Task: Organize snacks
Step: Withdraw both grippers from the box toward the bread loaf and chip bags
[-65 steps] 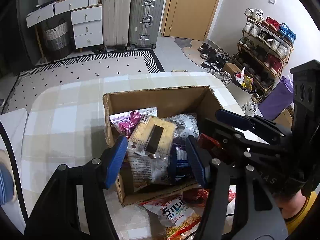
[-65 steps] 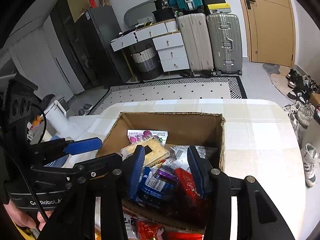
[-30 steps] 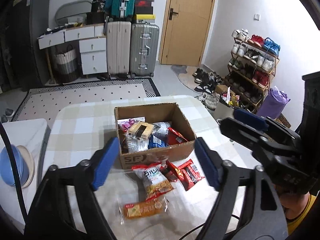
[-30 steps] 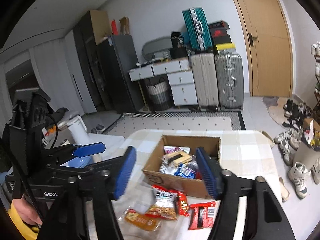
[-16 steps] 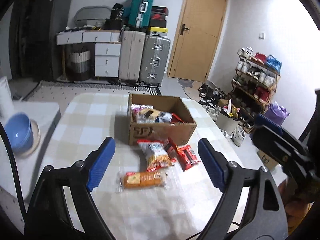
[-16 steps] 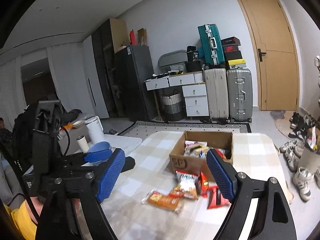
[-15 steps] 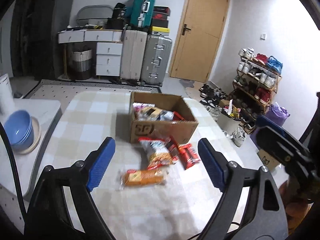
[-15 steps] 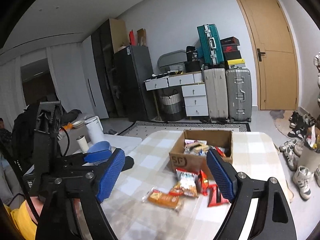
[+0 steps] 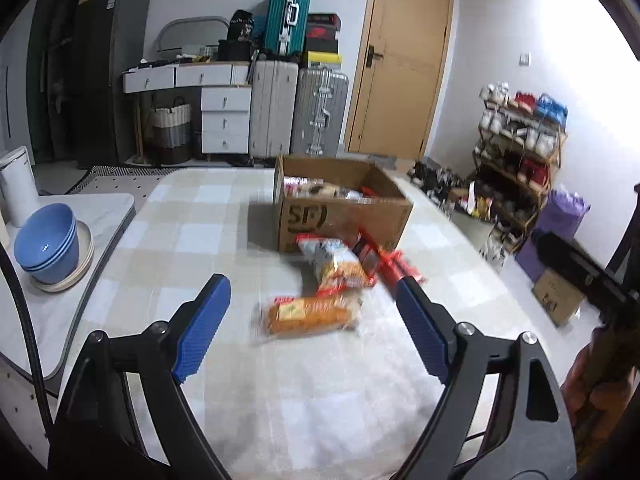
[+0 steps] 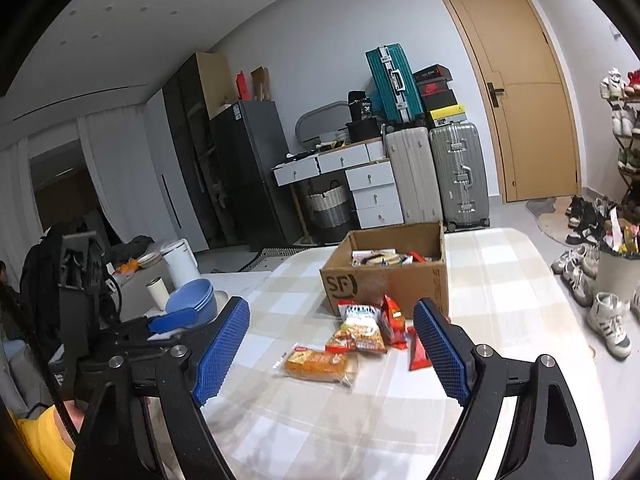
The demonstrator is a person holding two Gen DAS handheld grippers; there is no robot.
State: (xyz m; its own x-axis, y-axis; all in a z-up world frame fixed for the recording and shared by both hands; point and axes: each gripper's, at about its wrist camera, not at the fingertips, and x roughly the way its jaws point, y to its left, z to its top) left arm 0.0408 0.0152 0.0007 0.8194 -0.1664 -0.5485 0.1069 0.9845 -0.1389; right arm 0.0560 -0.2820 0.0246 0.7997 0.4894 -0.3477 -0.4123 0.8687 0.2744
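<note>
Both grippers hung over the checked desk [image 10: 500,280], jaws spread wide with nothing between them: the left gripper [image 9: 312,320] and the right gripper [image 10: 332,344]. Just beyond lay an orange snack packet [image 10: 316,362], then a chip bag [image 10: 356,328] beside red packets [image 10: 394,322]. Farthest stood the cardboard box [image 10: 388,280], snacks inside.
</note>
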